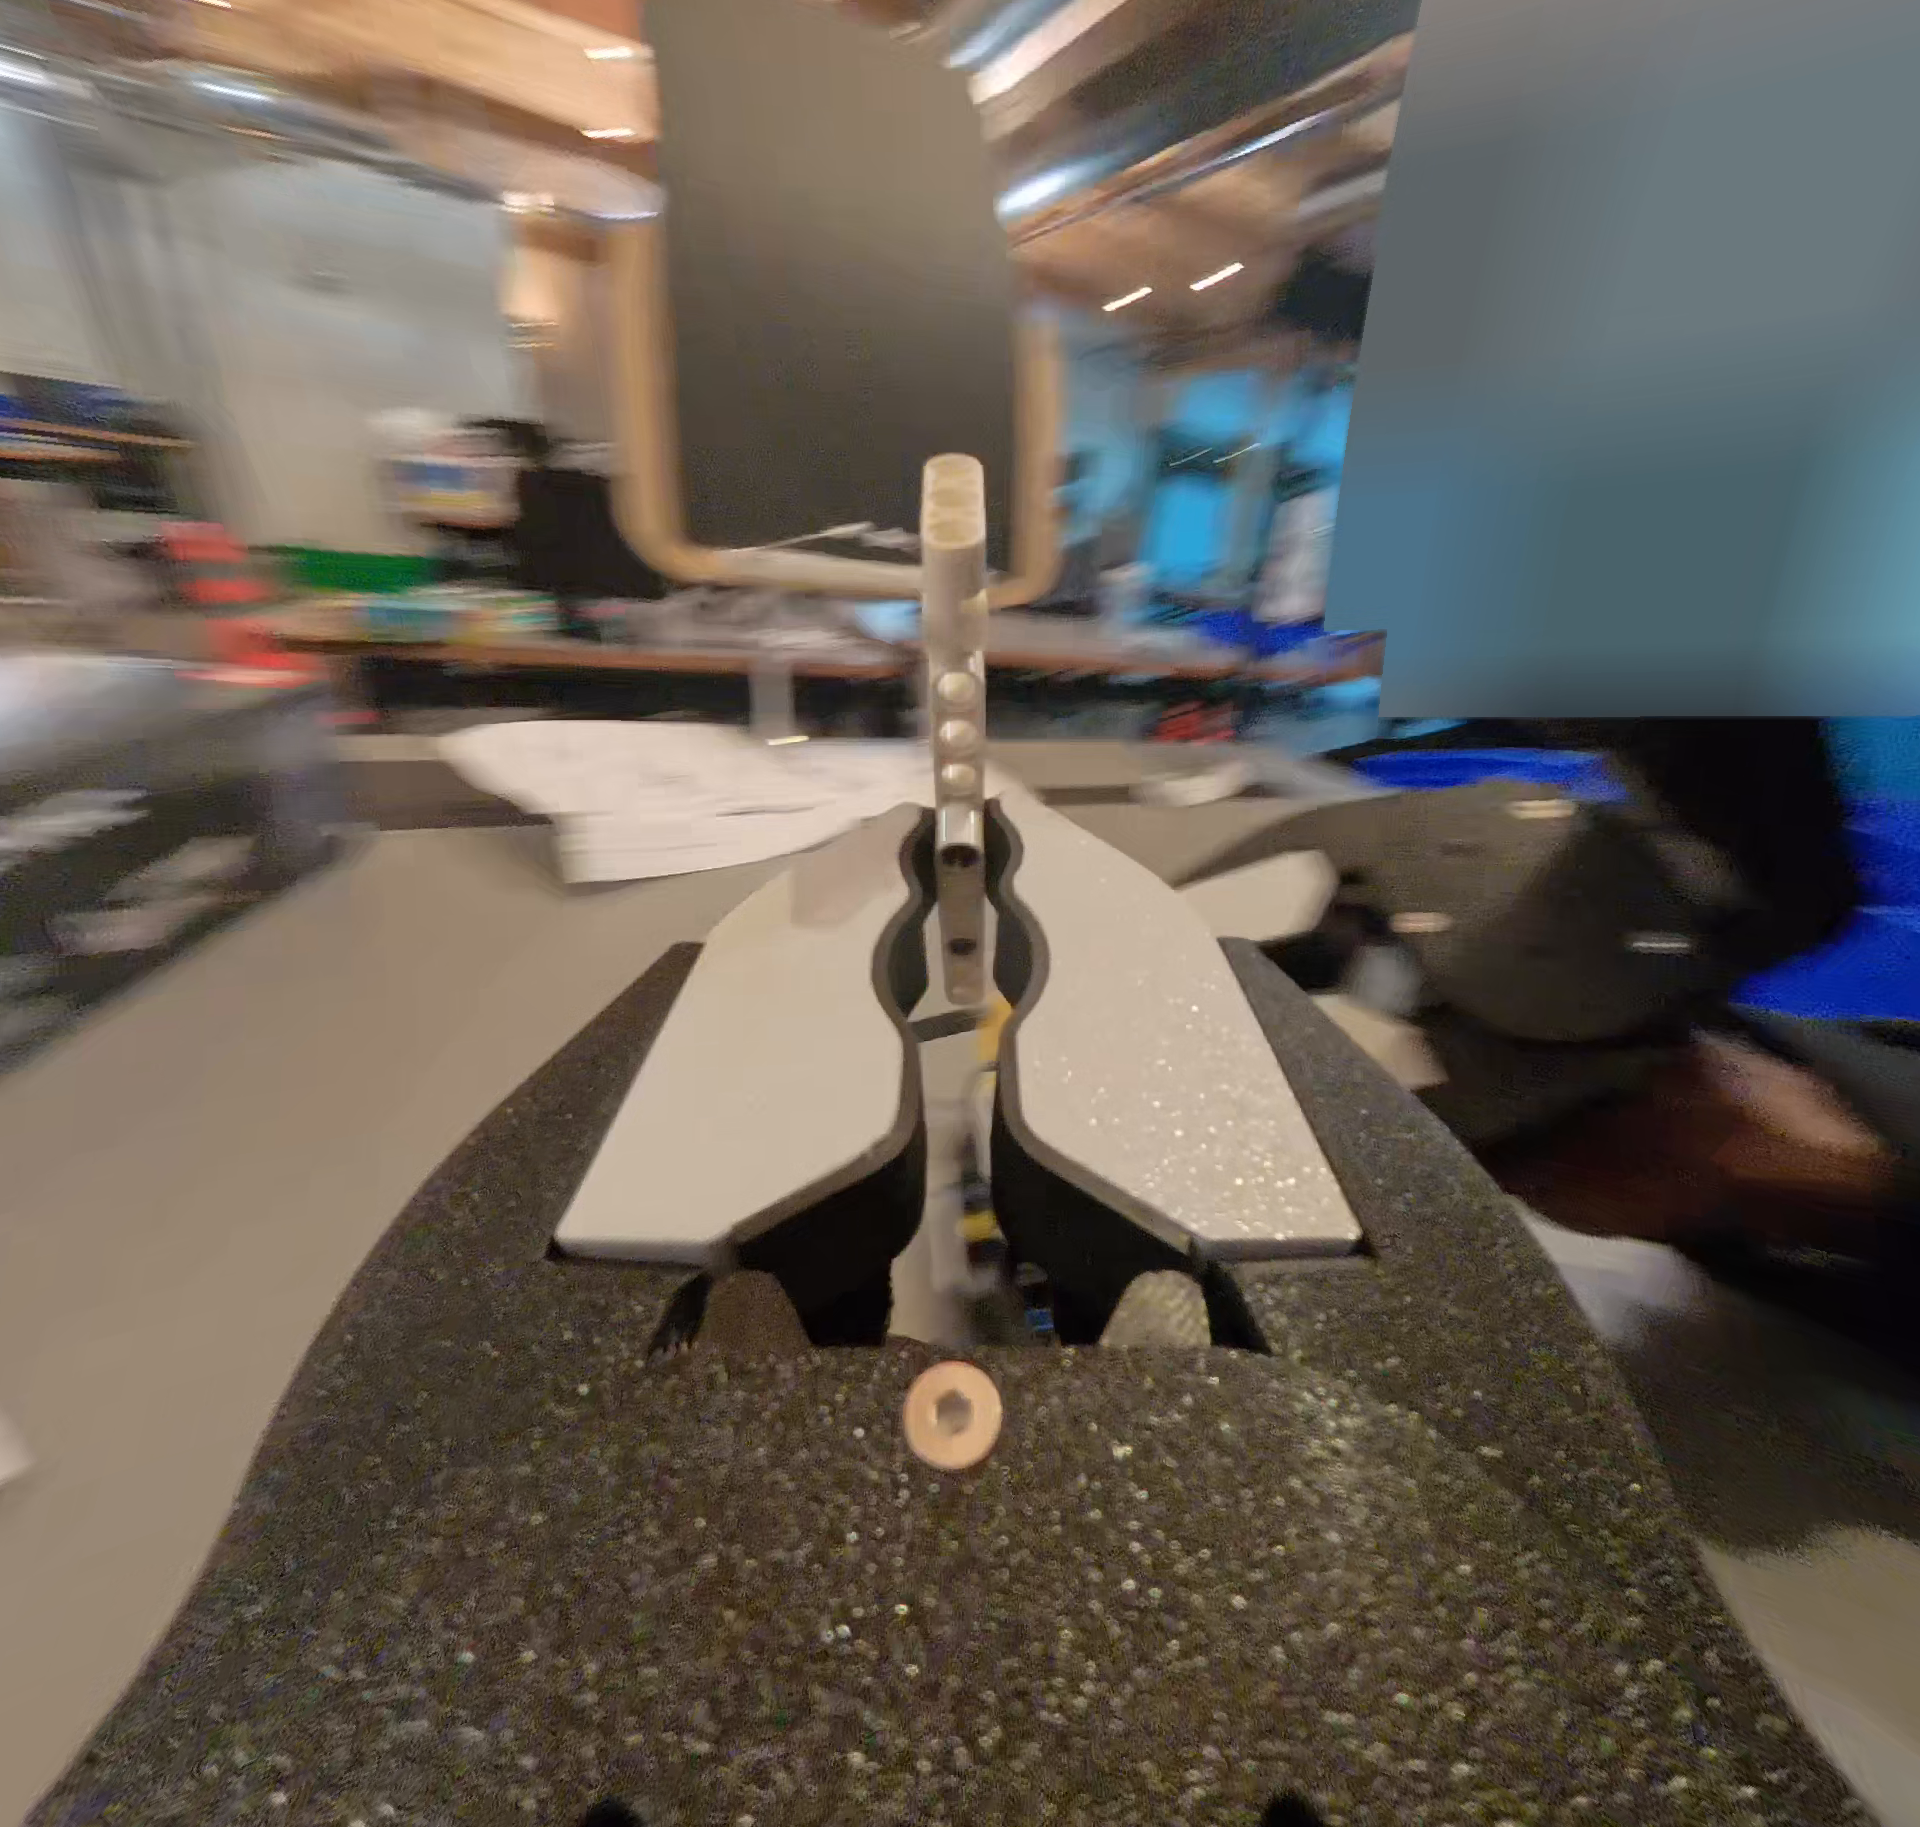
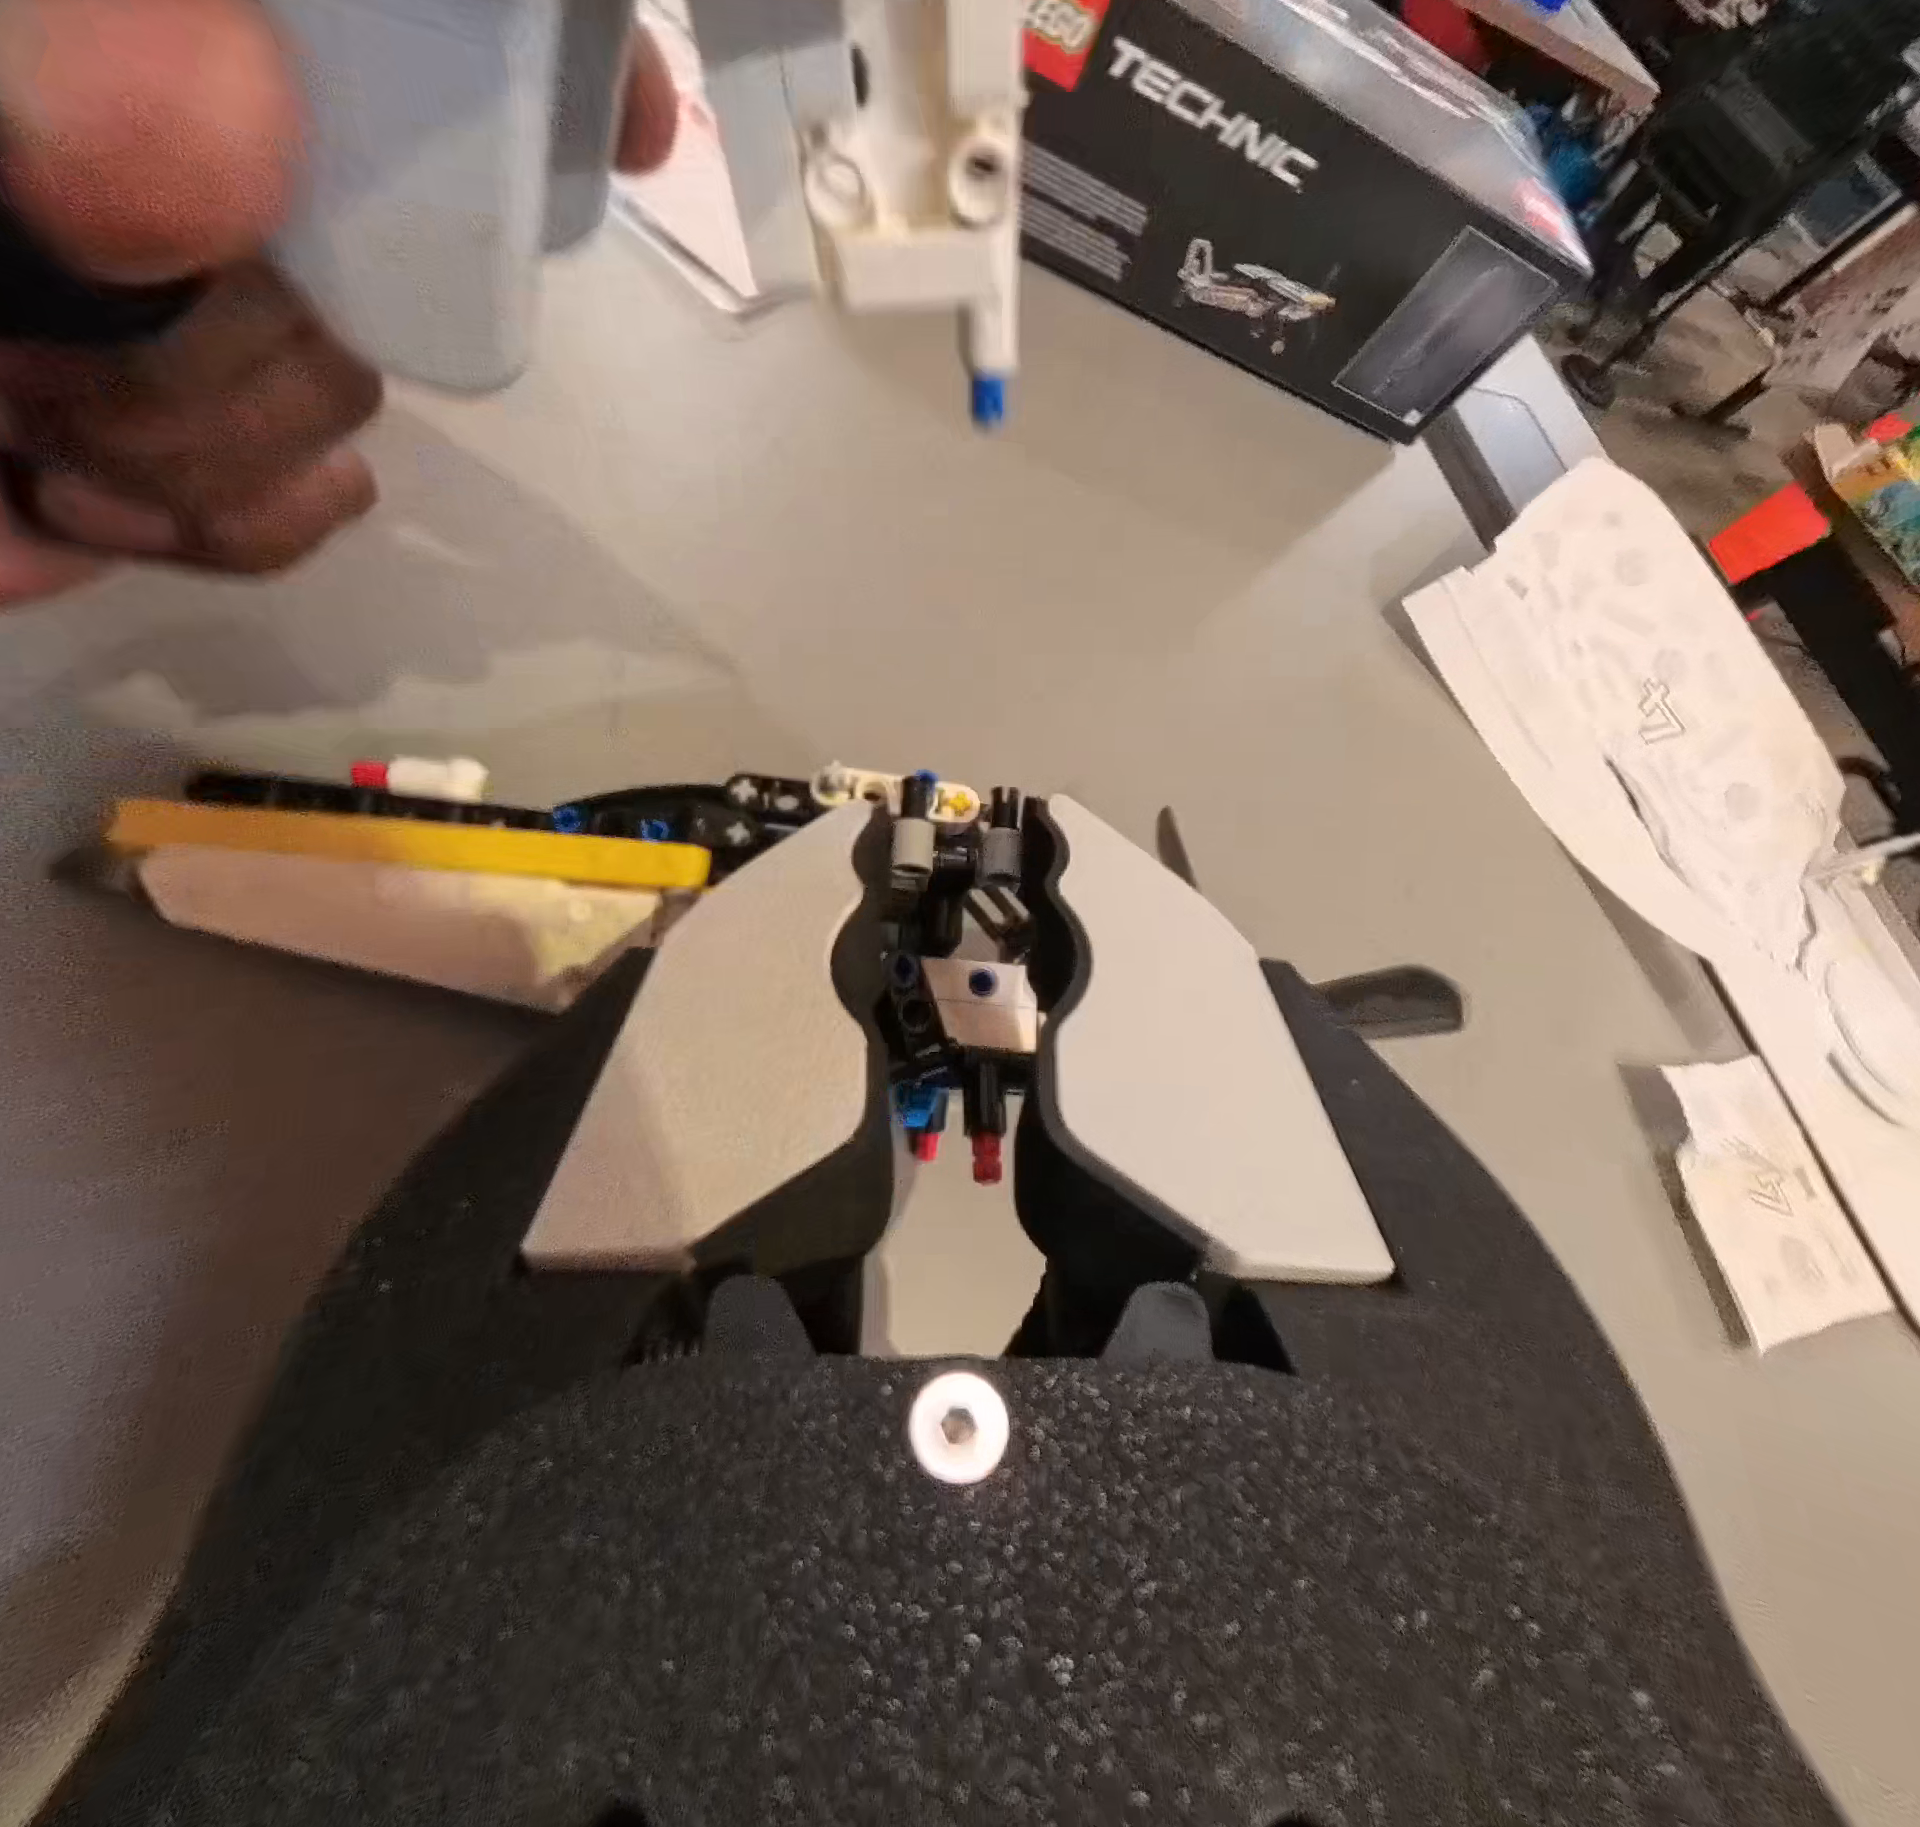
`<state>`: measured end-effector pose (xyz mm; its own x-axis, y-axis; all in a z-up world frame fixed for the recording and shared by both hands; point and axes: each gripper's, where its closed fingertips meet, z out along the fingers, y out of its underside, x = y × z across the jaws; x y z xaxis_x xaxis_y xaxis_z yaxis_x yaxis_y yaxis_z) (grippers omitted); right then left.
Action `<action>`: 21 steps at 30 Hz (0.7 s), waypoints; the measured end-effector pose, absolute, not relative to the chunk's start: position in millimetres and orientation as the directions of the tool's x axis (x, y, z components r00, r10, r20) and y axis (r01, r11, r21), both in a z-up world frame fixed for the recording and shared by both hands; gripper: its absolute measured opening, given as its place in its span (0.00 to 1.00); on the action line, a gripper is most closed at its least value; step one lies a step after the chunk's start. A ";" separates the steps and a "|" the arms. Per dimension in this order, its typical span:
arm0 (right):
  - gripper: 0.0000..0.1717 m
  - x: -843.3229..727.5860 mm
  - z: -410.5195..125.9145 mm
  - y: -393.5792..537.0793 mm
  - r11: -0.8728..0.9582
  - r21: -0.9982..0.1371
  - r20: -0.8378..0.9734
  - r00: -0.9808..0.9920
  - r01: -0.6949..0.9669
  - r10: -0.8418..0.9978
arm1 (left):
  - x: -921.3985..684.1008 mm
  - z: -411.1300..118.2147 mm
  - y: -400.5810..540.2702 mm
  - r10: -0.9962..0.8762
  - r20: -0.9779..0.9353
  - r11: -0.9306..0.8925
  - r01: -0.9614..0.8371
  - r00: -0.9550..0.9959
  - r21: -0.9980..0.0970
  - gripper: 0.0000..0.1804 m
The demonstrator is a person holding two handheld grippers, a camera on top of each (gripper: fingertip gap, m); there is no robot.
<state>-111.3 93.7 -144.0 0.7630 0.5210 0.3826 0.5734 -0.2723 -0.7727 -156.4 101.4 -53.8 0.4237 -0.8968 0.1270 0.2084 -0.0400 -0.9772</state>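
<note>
In the left wrist view my left gripper (image 1: pixel 958 842) is shut on a light grey studded building-toy beam (image 1: pixel 956 697), which stands upright out of the fingertips above the grey table (image 1: pixel 312 1050). The same piece shows at the top of the right wrist view as a white beam part (image 2: pixel 966 167) with a blue pin (image 2: pixel 987 406) at its lower end. My right gripper (image 2: pixel 956 842) is shut on a black, grey and white building-toy assembly (image 2: pixel 956 946) lying on the table (image 2: pixel 935 582). A black beam (image 2: pixel 623 821) and yellow and white panels (image 2: pixel 416 873) extend from it to the left.
A person's hand (image 2: pixel 156 271) is at the upper left, blurred. A black toy box (image 2: pixel 1299 198) stands at the back right. White paper bags and sheets (image 2: pixel 1662 686) lie along the table's right edge; papers (image 1: pixel 675 790) also lie ahead in the left wrist view. Across from one pair of fingers to the other is roughly 10 centimeters.
</note>
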 end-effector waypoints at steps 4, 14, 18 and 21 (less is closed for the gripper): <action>0.14 -114.7 -143.2 93.3 -0.240 -0.763 0.420 0.743 0.600 0.520 | -152.6 -88.9 126.7 -0.876 0.255 -0.233 0.103 0.409 -0.967 0.05; 0.14 -113.8 -141.6 112.3 -0.202 -0.798 0.409 0.756 0.568 0.512 | -155.9 -101.4 139.9 -0.808 0.532 -0.485 0.226 0.252 -0.845 0.05; 0.14 -119.4 -141.1 122.4 -0.182 -0.802 0.415 0.750 0.569 0.516 | -166.4 -97.3 144.1 -0.812 0.523 -0.467 0.249 0.260 -0.849 0.05; 0.16 -119.9 -138.6 128.1 -0.156 -0.809 0.428 0.750 0.567 0.505 | -171.0 -95.1 142.8 -0.822 0.507 -0.452 0.245 0.258 -0.858 0.05</action>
